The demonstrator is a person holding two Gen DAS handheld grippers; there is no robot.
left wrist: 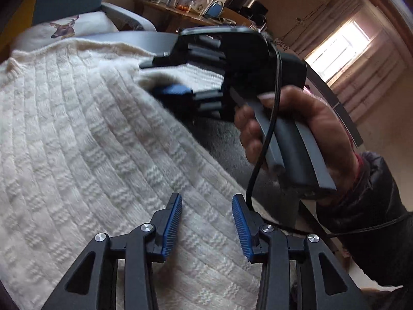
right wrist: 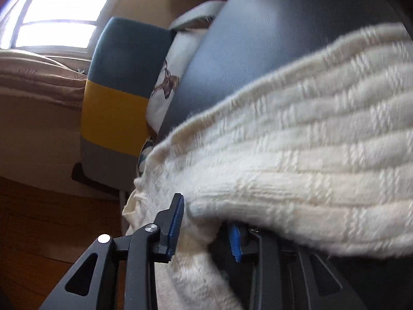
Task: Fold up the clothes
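Observation:
A cream cable-knit sweater lies spread on a dark grey table. My left gripper is open just above the sweater's near part, with nothing between its blue pads. In the left wrist view my right gripper reaches in from the right, held by a hand, with a fold of the sweater between its jaws. In the right wrist view the right gripper has sweater fabric bunched between its fingers and draped over the right one. Whether it is clamped tight I cannot tell.
A blue, yellow and grey chair with a deer-print cushion stands at the table's far side. A wooden shelf with jars and a bright window lie beyond. The table's edge runs on the right.

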